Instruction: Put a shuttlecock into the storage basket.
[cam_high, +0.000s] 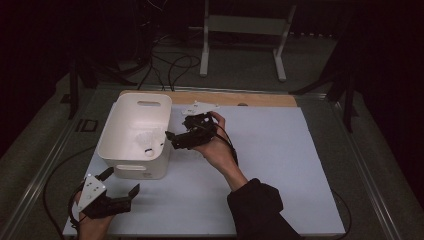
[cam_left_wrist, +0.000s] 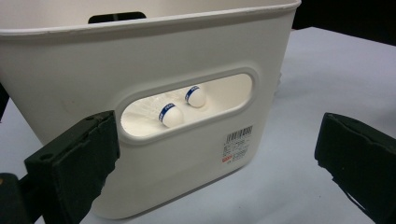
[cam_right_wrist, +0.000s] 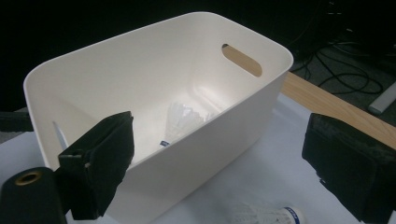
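Observation:
A white plastic bin stands on the left of the table. Several white shuttlecocks lie inside it. My right gripper hovers open at the bin's right wall, pointing left at it. In the right gripper view the open gripper looks into the bin at a feathered shuttlecock; another shuttlecock lies on the mat below. My left gripper rests open near the front left edge. In the left gripper view the gripper faces the bin's handle slot, where two cork heads show.
A pale mat covers the table, and a wooden strip runs along its back edge. Cables and a white stand are on the floor beyond. A barcode label is stuck on the bin's near wall.

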